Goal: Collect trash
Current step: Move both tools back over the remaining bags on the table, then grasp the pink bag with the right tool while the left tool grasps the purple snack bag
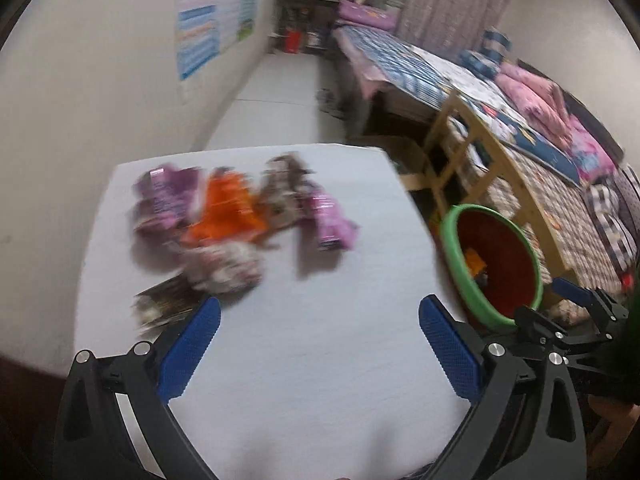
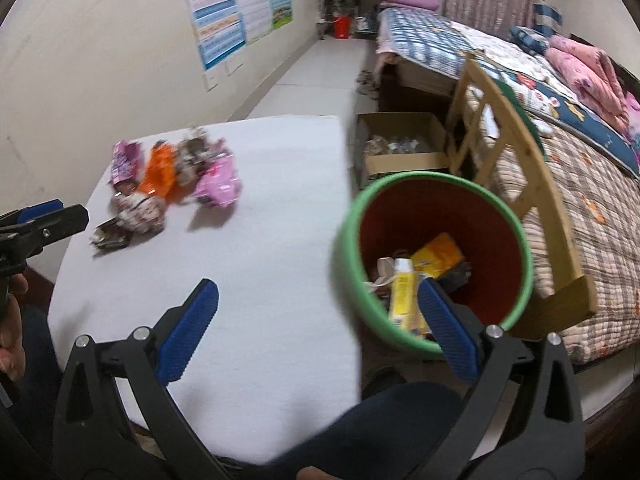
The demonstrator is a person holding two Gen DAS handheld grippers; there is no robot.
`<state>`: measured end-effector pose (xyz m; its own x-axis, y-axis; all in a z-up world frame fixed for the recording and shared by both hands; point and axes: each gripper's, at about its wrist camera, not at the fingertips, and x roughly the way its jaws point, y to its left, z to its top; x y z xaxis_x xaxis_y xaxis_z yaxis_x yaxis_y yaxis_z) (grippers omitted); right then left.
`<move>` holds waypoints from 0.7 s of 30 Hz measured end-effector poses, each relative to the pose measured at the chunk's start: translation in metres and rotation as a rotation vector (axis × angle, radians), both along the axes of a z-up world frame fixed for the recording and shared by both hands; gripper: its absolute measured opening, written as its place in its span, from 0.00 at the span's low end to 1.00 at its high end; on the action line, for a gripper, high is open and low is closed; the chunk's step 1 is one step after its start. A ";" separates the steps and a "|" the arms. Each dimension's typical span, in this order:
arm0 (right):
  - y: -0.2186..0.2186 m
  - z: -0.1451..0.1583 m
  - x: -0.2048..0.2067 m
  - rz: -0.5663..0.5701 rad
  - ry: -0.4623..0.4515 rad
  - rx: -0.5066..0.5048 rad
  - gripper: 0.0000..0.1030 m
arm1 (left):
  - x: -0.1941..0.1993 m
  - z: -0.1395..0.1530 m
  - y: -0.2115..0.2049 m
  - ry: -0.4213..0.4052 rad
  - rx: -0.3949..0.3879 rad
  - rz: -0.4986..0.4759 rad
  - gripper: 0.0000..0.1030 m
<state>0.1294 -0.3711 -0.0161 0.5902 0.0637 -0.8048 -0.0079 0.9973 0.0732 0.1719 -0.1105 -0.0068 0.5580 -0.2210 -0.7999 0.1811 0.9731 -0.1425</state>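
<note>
Both the left hand-held gripper [image 1: 320, 344] and right hand-held gripper [image 2: 318, 330] are held wide open and empty, while the wrappers [image 2: 172, 184], judged light and crinkly, best pinched at an edge, lie left of the bin [image 2: 348, 216] on the desk [image 2: 280, 240].

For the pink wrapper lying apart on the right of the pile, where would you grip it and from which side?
Grip the pink wrapper across its puffed middle, coming from above and from the bin side. It lies flat on the table with that flank clear; the pile's other wrappers crowd its left.
</note>
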 end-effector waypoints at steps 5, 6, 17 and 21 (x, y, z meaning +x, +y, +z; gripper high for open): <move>0.044 0.002 0.003 0.042 -0.003 0.002 0.95 | -0.017 -0.004 0.053 -0.033 0.069 0.086 0.92; 0.051 0.003 0.004 0.047 -0.009 0.007 0.95 | -0.020 -0.005 0.063 -0.027 0.066 0.097 0.92; 0.097 0.014 0.011 0.049 -0.044 0.146 0.95 | -0.033 -0.006 0.138 0.012 0.014 0.183 0.92; 0.103 0.012 0.021 0.049 -0.026 0.126 0.95 | -0.024 -0.009 0.135 0.030 0.021 0.145 0.92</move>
<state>0.1504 -0.2685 -0.0037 0.6047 0.1923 -0.7729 -0.0602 0.9787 0.1965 0.1477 0.0243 -0.0161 0.5590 -0.1228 -0.8200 0.0341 0.9915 -0.1252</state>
